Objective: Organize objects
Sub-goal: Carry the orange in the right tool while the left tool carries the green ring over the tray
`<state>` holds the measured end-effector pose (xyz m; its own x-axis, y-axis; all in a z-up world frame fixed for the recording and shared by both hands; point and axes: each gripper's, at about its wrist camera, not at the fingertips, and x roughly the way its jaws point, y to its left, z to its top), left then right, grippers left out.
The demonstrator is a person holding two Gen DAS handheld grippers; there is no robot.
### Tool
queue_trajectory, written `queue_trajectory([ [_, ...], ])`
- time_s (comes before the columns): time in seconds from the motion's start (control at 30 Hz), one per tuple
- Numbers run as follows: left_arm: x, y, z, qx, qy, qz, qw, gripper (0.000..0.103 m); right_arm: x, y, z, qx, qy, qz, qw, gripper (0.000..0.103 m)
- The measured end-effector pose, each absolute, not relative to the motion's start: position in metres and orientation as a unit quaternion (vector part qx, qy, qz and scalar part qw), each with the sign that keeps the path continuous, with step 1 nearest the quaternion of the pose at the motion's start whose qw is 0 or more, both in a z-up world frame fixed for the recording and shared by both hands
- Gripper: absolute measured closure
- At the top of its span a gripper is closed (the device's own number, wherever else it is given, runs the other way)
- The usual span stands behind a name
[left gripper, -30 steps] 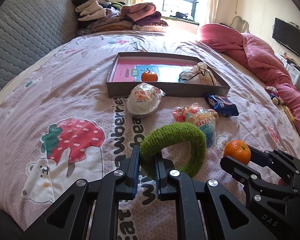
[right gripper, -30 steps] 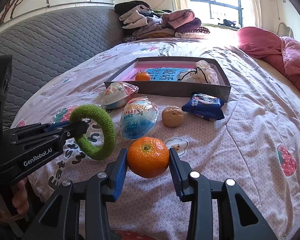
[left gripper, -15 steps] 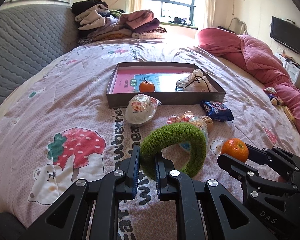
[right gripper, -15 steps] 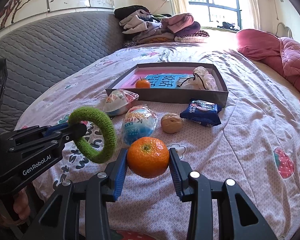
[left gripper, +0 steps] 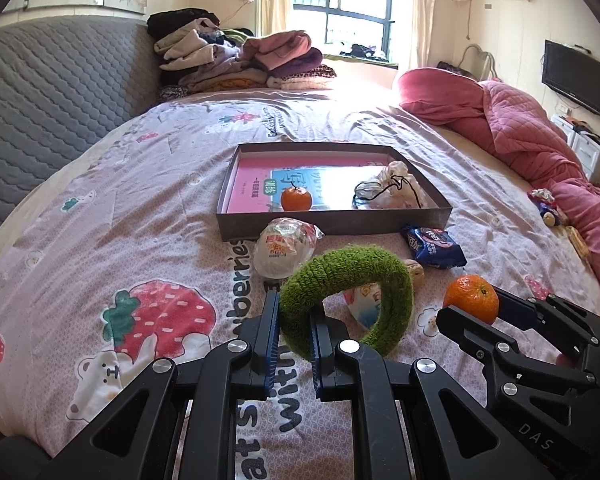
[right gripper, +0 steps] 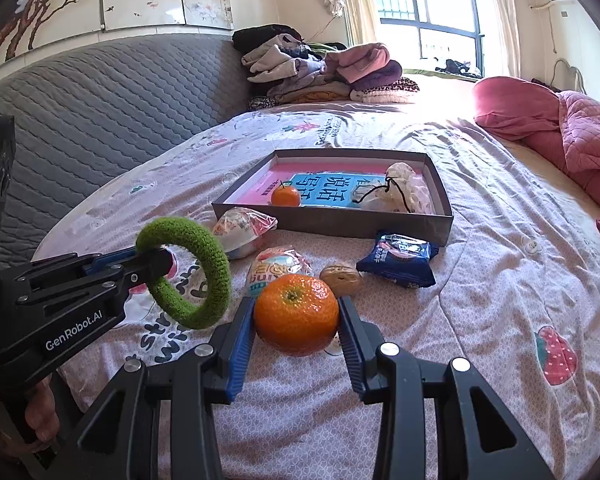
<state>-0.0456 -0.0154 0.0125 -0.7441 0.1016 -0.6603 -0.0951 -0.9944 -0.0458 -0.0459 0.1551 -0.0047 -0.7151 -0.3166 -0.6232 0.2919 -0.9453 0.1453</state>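
Two tangerines [right gripper: 296,314] [right gripper: 285,195], two wrapped eggs [right gripper: 242,229] [right gripper: 274,268].

Snack bags [right gripper: 244,230] and a walnut [right gripper: 341,280] are crowding the bed [right gripper: 500,300] toward the box [right gripper: 340,226] at 12 o'clock; bare sheet is lying open at 3 o'clock.

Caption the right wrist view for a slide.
Right gripper clamps a tangerine; left gripper holds a green knitted ring before the tray.
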Motion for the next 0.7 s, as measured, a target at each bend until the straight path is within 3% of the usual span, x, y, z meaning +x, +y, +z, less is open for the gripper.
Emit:
queue_trajectory([
  [0.7, -0.08, -0.008, 0.033, -0.329, 0.001, 0.942, 0.064, 0.09, -0.079, 0.162, 0.022, 0.303, -0.016, -0.94, 0.158, 0.062],
])
